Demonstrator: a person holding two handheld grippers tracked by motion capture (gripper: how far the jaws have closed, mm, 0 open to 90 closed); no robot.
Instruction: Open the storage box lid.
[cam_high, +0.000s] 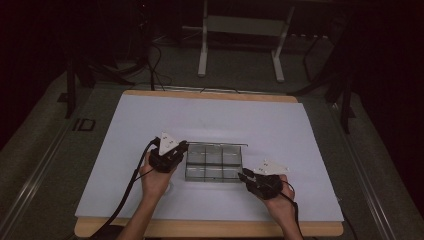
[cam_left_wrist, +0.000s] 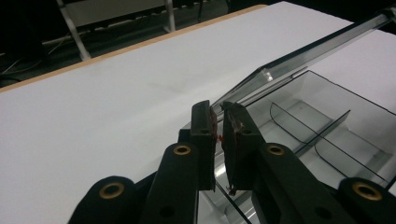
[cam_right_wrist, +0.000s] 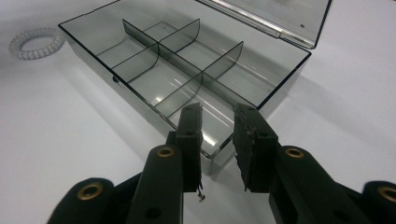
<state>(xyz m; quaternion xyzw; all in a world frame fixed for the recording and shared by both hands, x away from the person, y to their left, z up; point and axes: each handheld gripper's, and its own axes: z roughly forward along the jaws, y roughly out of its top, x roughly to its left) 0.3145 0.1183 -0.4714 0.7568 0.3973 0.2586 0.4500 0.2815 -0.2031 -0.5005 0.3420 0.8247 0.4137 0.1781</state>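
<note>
Honestly, the sketchy bit rn is the left claw (cam_left_wrist: 218, 116). It's at the far left corner of the clear divider box (cam_right_wrist: 154, 126), jaws nearly together w/ the corner edge of the lid (cam_left_wrist: 299, 56) running in between them. Can't tell if the pads actually bite on it or just sit beside it, the plastic's see-through and the gap is tiny.

The box sits mid worktop (cam_high: 150, 120), lid up and tilted, all six compartments empty afaict. The right claw (cam_right_wrist: 218, 109) hovers over the near right corner, jaws apart, gripping nothing. A white coil hair tie (cam_right_wrist: 35, 43) lies on the worktop just off the box's left end.

What could go wrong imo:
- Thin slick lid edge + a corner-only pinch = it slips out and the lid flops shut, maybe on whatever's going in.
- Nothing pins the box down, so any push or pull on the lid probably skates or tips the whole thing on that smooth white sheet.
- Pulling the lid back too far from one corner could twist it and stress the hinge.
- If the right claw drops straight down it clips the box wall, not the inside.
</note>
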